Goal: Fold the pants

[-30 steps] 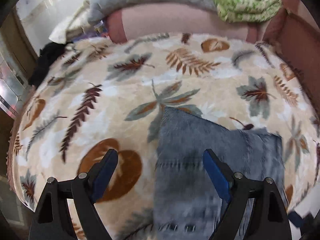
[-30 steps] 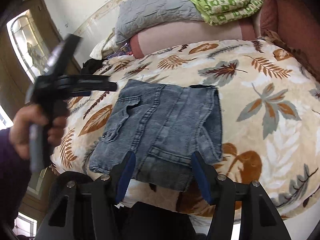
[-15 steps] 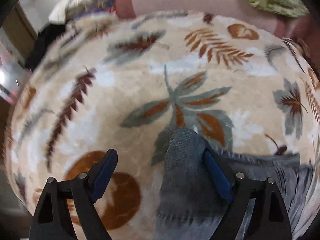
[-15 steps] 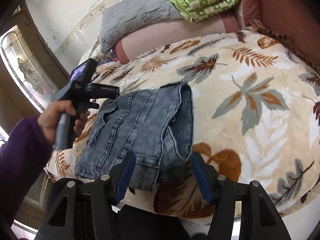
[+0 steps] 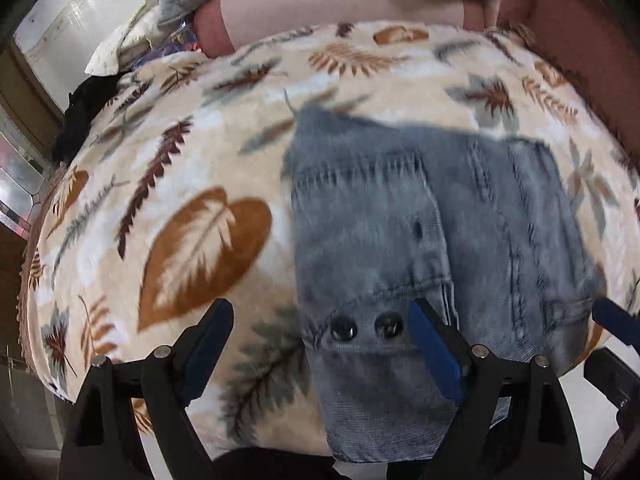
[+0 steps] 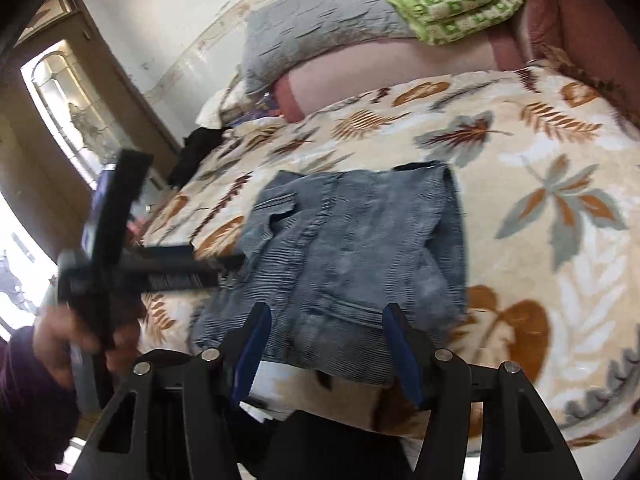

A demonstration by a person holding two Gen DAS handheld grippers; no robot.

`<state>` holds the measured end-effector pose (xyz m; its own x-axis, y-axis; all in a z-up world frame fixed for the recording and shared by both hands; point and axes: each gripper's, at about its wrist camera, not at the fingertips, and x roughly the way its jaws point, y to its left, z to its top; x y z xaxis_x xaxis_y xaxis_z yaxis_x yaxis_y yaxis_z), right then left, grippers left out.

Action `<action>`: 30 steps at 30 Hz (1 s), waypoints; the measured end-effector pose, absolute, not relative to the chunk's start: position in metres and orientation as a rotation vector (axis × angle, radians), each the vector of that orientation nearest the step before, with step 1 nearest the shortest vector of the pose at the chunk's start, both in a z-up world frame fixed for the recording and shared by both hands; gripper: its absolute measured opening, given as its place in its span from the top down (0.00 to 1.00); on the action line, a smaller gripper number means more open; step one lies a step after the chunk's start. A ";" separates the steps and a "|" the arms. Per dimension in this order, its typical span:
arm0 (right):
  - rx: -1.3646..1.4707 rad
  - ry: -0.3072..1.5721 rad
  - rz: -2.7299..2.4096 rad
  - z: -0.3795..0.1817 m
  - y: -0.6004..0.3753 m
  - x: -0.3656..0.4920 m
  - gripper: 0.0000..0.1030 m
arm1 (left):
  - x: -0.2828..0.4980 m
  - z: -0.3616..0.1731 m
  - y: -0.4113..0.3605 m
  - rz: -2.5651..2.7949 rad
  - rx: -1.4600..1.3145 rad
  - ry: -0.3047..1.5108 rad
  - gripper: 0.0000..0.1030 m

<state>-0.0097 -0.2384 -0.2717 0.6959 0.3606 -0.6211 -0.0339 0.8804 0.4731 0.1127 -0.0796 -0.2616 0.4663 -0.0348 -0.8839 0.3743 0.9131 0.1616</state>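
The grey-blue denim pants lie folded into a compact rectangle on the leaf-print blanket, near the bed's front edge; they also show in the right wrist view. My left gripper is open and empty, hovering over the pants' near left corner with its two dark buttons. My right gripper is open and empty above the pants' near edge. The left gripper also shows in the right wrist view, held by a hand at the pants' left side.
A pink bolster, a grey pillow and a green patterned quilt lie at the head of the bed. A black garment lies at the far left edge. A reddish padded side panel runs along the right.
The left gripper pulled back from the pants' far corner towards the near edge, with nothing in it. The pants' far right edge has flattened. The right gripper shifted only slightly.
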 end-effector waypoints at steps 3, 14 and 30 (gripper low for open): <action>0.462 0.834 0.218 -0.296 -0.237 0.004 0.40 | 0.118 -0.269 -0.078 -0.258 0.326 1.074 0.12; 0.317 0.779 0.174 -0.250 -0.229 -0.016 0.39 | 0.083 -0.213 -0.065 -0.236 0.270 0.975 0.11; 0.195 0.675 0.126 -0.175 -0.185 -0.031 0.34 | 0.020 -0.146 -0.024 -0.167 0.234 0.750 0.11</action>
